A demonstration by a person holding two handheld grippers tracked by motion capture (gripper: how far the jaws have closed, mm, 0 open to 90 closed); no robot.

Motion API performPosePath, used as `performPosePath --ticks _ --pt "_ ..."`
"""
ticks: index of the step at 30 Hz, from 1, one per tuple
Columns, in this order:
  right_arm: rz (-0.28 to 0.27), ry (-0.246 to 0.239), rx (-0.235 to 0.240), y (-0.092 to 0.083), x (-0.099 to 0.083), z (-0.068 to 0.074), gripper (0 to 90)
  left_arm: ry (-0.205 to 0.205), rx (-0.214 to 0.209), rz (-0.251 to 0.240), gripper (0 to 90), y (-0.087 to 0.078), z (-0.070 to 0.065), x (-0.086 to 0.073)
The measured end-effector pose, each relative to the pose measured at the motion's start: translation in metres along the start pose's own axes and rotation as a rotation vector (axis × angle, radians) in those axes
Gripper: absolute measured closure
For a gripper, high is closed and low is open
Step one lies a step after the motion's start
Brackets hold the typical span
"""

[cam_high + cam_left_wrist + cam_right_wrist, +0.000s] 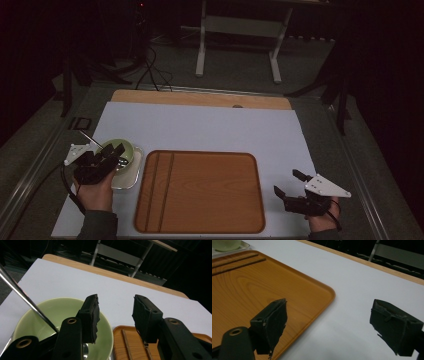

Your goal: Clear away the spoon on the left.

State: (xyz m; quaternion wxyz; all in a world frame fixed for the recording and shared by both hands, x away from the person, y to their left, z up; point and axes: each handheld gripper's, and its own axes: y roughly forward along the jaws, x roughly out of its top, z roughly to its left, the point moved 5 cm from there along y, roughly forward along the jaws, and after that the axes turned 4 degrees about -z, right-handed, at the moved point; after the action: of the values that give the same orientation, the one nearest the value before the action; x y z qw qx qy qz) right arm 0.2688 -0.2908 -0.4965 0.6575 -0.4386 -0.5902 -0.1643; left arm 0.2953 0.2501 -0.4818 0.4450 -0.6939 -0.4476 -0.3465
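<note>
Left gripper [111, 152]: held over the near rim of the bowl; jaws part-spread, one inside the rim and one outside it, pressing on nothing. Likely lined up to take the rim.
Green bowl [122, 147]: at the table's left, sitting on a shallow metal tray [131, 178] just left of the wooden one. Upright; contents too dim to tell.
Metal utensil [91, 139]: thin handle leaning out over the bowl's far-left rim, lower end inside the bowl.
Wooden tray [200, 192]: centre of the white mat [210, 127], bare except for two dark chopsticks [160, 190] lying side by side along its left edge, probably a place setting being laid.
Right gripper [290, 182]: low over the mat just right of the wooden tray, jaws spread wide, nothing between them; apparently waiting.
</note>
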Motion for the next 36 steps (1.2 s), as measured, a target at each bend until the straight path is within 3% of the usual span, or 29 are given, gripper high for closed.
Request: performPosePath --ticks 15,23,28,36 --pt "-0.002 0.000 -0.001 0.000 0.000 0.000 14.1 -0.046 0.032 -0.019 55.9 -0.006 0.018 0.006" --pt "0.000 0.002 -0.002 0.000 0.000 0.000 14.1 -0.088 0.069 -0.035 55.0 -0.007 0.041 0.012" --pt "0.004 0.000 -0.002 0.001 0.000 0.001 14.1 -0.098 0.097 -0.021 53.7 -0.005 0.055 0.013" --pt "0.007 0.004 -0.002 0.002 0.000 0.001 14.1 -0.159 0.129 0.015 48.5 0.006 0.075 0.014"
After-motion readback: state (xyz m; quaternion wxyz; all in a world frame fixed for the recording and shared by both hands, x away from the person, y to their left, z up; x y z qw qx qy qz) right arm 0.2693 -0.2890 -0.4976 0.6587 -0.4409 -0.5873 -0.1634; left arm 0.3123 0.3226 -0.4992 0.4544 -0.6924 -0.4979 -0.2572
